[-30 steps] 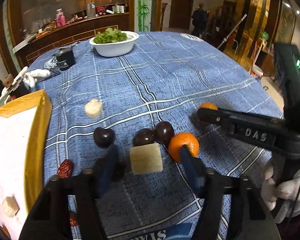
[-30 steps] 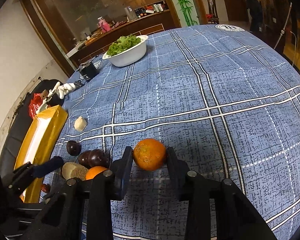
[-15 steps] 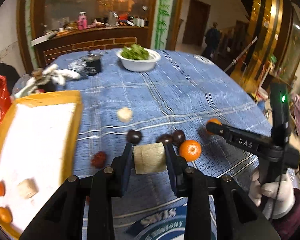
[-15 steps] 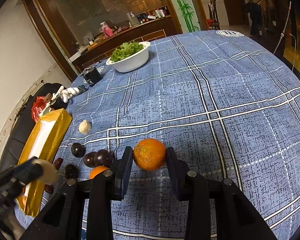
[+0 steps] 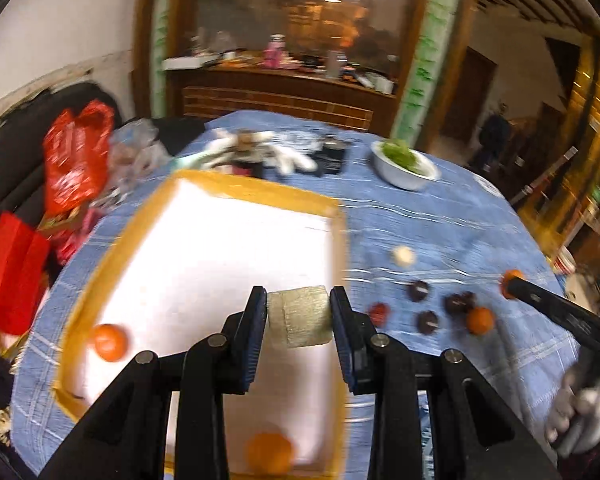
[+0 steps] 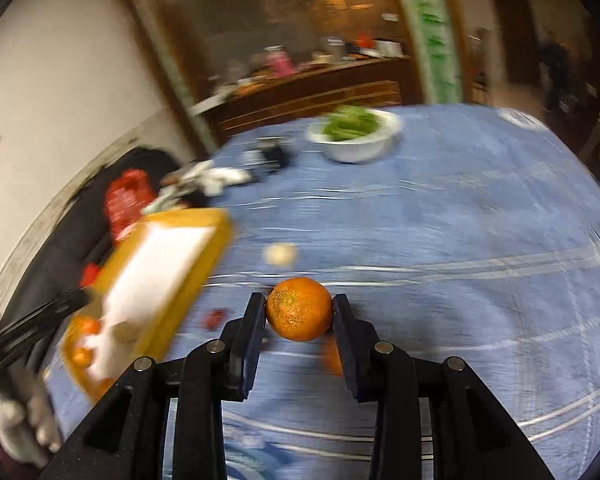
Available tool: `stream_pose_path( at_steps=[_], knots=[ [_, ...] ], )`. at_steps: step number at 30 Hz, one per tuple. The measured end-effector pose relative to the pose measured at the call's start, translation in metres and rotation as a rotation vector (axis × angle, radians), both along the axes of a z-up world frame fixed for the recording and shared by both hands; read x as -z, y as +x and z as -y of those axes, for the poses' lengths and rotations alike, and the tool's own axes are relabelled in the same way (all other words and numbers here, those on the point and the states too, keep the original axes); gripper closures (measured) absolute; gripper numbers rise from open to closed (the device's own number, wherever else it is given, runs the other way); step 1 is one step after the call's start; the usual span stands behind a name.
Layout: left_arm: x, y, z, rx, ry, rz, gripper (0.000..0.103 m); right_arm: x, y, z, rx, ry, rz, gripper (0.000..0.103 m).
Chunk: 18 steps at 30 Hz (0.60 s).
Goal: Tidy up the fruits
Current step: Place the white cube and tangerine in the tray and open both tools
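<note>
My left gripper (image 5: 299, 305) is shut on a pale yellow-green fruit chunk (image 5: 300, 322) and holds it in the air over the white inside of a yellow-rimmed tray (image 5: 256, 188). Two oranges (image 5: 109, 342) lie in that tray. My right gripper (image 6: 299, 309) is shut on an orange (image 6: 300, 316), held above the blue checked cloth, with the tray (image 6: 188, 280) to its left. On the cloth lie three dark round fruits (image 5: 418, 290), a red fruit (image 5: 379, 314), another orange (image 5: 480, 320) and a small pale piece (image 5: 404, 256). Both views are blurred.
A white bowl of greens (image 6: 356, 136) stands at the far side of the table. Gloves and small dark items (image 5: 284, 156) lie behind the tray. Red bags (image 5: 76, 160) sit on a dark seat beyond the table's left edge. A gloved hand (image 5: 580, 416) holds the right tool.
My left gripper closed on the pale chunk, lifted it and swung left over the tray. My right gripper rose from the cloth with the orange still in it and turned toward the tray.
</note>
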<state>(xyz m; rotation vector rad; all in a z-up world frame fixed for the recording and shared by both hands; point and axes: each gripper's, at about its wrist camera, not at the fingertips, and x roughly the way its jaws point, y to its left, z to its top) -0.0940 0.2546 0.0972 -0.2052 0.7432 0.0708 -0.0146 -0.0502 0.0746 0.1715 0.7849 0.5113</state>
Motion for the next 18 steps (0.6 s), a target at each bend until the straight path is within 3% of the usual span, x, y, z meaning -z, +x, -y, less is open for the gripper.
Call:
stream_pose_path(
  at_steps=[3, 9, 16, 18],
  knots=[
    [0.008, 0.005, -0.032, -0.059, -0.013, -0.031, 0.072, -0.006, -0.011, -0.057, -0.133, 0.005, -0.007, 0.065],
    [0.035, 0.014, -0.081, -0.111, -0.042, -0.095, 0.072, 0.016, -0.020, -0.165, -0.314, -0.054, -0.069, 0.065],
    [0.049, 0.020, -0.106, -0.136, -0.101, -0.129, 0.070, 0.043, -0.033, -0.240, -0.403, -0.182, -0.063, 0.064],
    [0.046, 0.017, -0.106, -0.128, -0.108, -0.111, 0.061, 0.044, -0.034, -0.245, -0.402, -0.186, -0.062, 0.060]
  ],
)
